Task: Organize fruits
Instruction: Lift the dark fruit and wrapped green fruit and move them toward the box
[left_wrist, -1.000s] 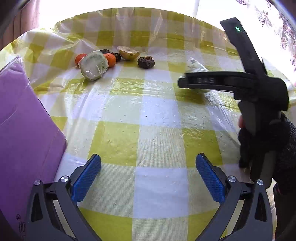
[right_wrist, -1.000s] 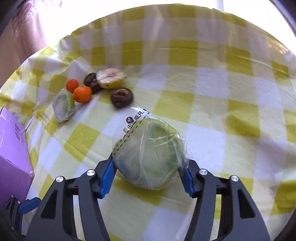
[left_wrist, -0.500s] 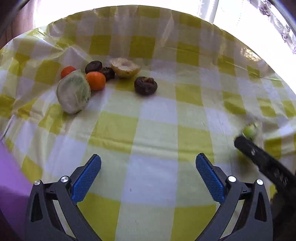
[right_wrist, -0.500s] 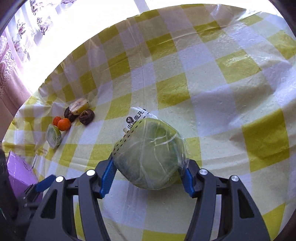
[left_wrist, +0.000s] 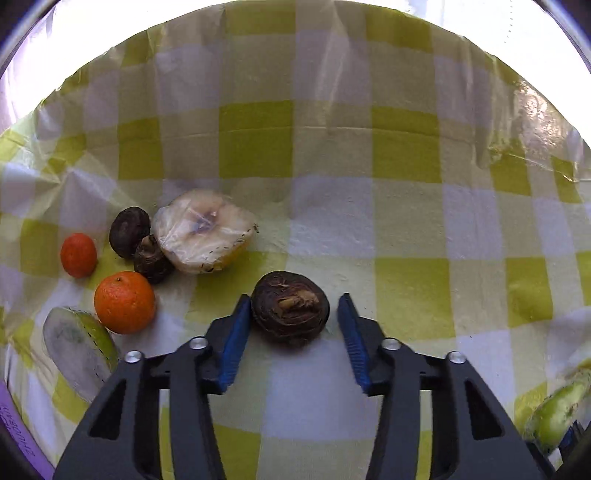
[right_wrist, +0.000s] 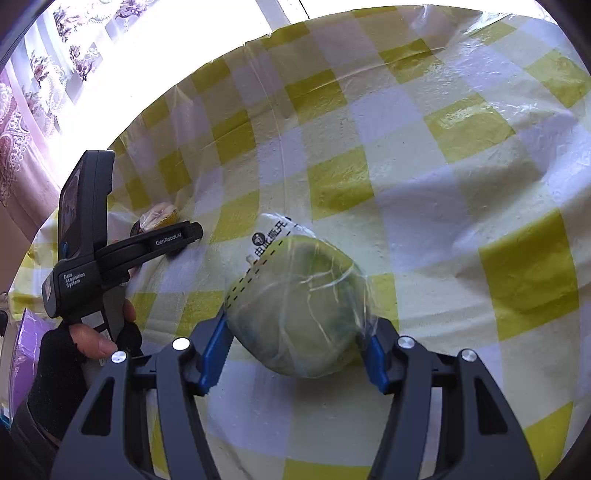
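Note:
In the left wrist view my left gripper (left_wrist: 291, 314) is open, its jaws on either side of a dark brown wrinkled fruit (left_wrist: 290, 308) on the checked cloth; the left pad touches or nearly touches it, the right pad stands apart. To the left lie a wrapped pale fruit half (left_wrist: 203, 230), two dark fruits (left_wrist: 129, 230), two oranges (left_wrist: 123, 302) and a wrapped green-rimmed slice (left_wrist: 75, 350). In the right wrist view my right gripper (right_wrist: 297, 328) is shut on a plastic-wrapped green cabbage (right_wrist: 299, 310).
A purple box (left_wrist: 14, 439) sits at the lower left edge. The wrapped cabbage shows at the lower right of the left wrist view (left_wrist: 557, 413). The left hand-held gripper body (right_wrist: 92, 240) and gloved hand (right_wrist: 74, 354) fill the left of the right wrist view. Yellow-white checked tablecloth (right_wrist: 461, 206) covers the table.
My left gripper has moved forward and left across the cloth to the fruit group and now straddles the dark brown fruit, jaws narrower. My right gripper still holds the cabbage, swung rightward.

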